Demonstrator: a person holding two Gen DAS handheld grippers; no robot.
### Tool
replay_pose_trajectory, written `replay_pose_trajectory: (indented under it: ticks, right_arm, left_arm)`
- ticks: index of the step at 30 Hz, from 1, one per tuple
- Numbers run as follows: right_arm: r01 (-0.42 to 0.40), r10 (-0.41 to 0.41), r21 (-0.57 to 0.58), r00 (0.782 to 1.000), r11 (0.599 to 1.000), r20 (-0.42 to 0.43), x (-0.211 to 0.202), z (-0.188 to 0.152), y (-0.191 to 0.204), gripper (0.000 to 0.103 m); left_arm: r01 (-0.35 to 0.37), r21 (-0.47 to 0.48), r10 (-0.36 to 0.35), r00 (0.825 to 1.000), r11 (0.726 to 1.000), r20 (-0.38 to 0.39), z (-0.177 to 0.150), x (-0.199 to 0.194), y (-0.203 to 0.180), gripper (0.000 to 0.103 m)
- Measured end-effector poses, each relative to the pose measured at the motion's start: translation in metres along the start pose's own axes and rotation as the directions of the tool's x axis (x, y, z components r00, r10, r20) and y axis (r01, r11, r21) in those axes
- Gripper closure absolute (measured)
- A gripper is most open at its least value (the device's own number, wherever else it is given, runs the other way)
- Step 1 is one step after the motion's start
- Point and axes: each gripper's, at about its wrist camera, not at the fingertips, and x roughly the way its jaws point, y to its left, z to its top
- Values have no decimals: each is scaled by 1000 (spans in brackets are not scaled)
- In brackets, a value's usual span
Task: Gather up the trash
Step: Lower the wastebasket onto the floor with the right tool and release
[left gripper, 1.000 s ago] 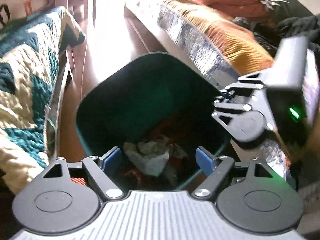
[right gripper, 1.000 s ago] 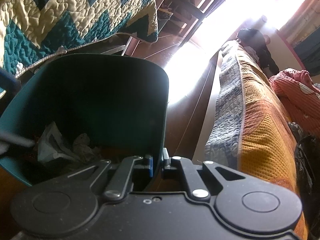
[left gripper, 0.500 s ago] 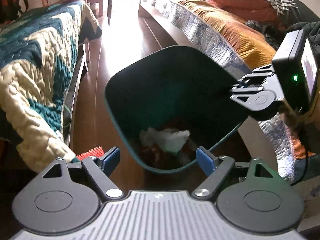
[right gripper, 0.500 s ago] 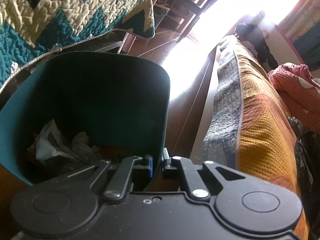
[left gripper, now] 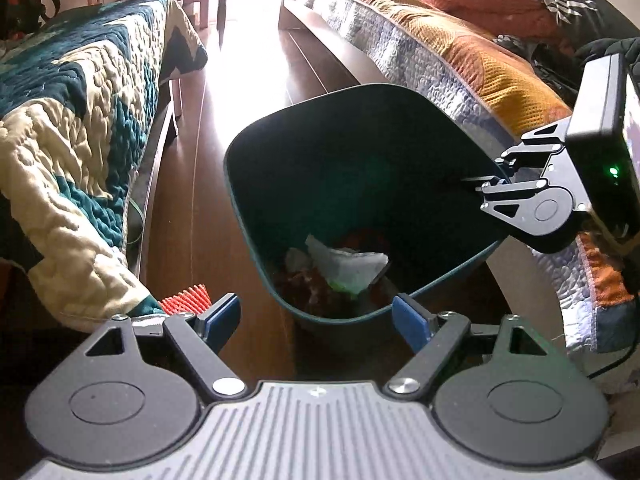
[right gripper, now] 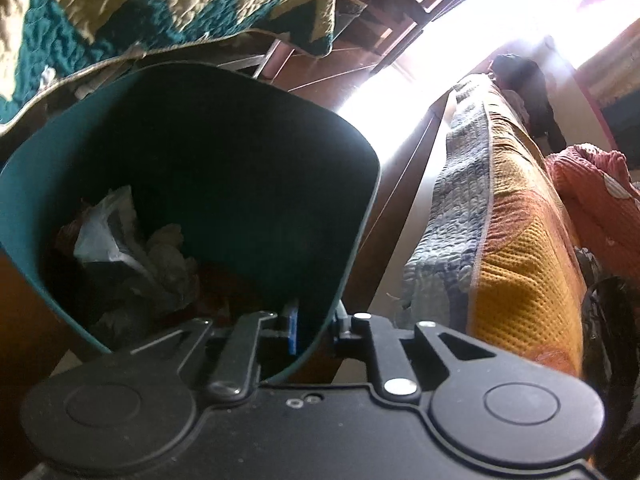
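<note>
dark wood floor between two quilted beds. teal plastic bin [left gripper: 360,152], crumpled white paper trash [left gripper: 348,266] inside. right gripper [right gripper: 316,328] straddles the bin wall, jaws just easing apart. left gripper [left gripper: 316,316] spread, empty. release only once bin sits flat.

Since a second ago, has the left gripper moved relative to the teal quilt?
Yes. The left gripper has pulled back: the corner of the teal quilt and a red brush now show beside its left finger, and the bin lies ahead.

Harsh window glare floods floor [left gripper: 224,92]; bin interior [left gripper: 360,168] dark; fisheye edges warped.
</note>
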Motion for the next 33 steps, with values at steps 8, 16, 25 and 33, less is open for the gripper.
replay_pose_trajectory:
  ticks: [8,16,25,33]
  right_arm:
    - [20,-20,-2,998,1000,-51,-5,-3,3,82]
    - [33,-29,78,998,996,-50,-32,-14,-11,66]
    - [14,-15,248,1000,969,3,-80,-28,-26,49]
    - [-22,-14,417,997,909,81,-130,-42,-36,20]
  left_arm:
    - [13,-5,-13,1000,1000,21,2,-6,-2,20]
    - [42,-11,-41,998,999,52,7,-17,-6,20]
    - [75,26,-78,990,997,120,18,-41,-27,20]
    - [69,76,-80,985,995,151,28,-67,-46,20]
